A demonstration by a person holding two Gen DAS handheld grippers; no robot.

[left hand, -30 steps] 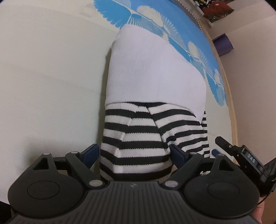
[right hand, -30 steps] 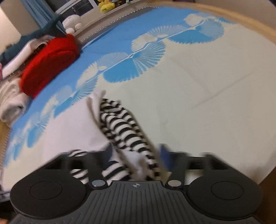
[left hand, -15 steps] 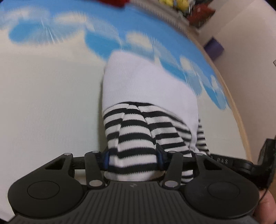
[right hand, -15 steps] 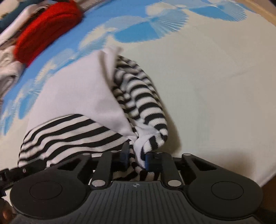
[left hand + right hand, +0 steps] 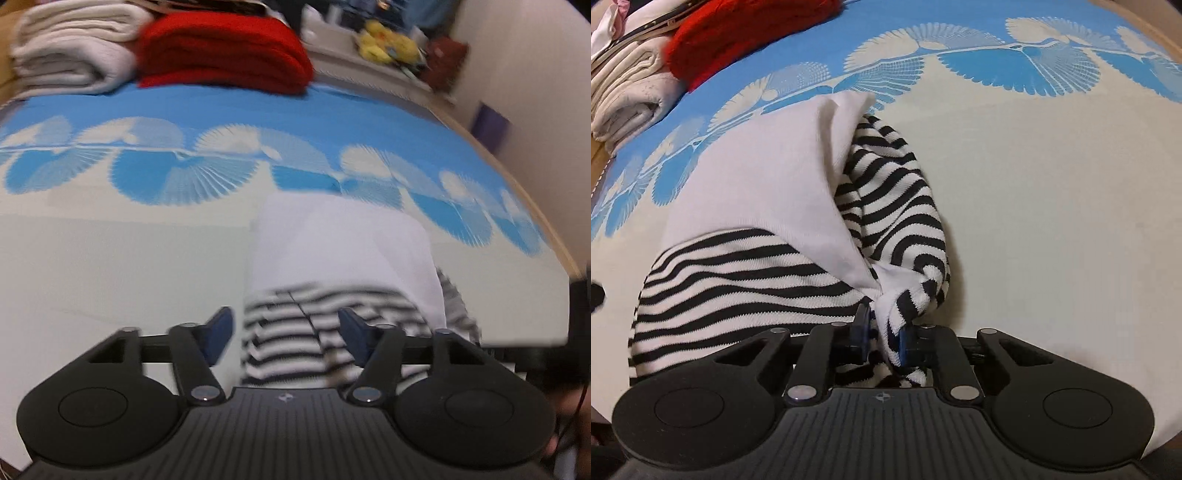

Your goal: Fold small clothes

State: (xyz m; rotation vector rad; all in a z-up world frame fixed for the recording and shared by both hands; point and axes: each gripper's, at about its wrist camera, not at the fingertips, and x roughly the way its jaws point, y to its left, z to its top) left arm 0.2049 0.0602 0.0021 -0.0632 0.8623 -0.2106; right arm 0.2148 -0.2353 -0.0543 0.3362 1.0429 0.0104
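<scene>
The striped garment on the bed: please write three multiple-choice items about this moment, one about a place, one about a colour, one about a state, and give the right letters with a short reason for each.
1. Where does the red folded pile lie?
A. at the far edge of the bed cover, beside the white folded pile
B. on top of the striped garment
C. between the left gripper's fingers

2. What colours is the striped garment?
A. red and blue
B. black and white
C. green and yellow

3. How is the right gripper?
A. wide open above bare cover
B. out of view
C. shut on a bunched corner of the striped garment

Answers: 1 A, both piles lie side by side far back. 2 B, black stripes on white cloth. 3 C, both pads press the cloth.
</scene>
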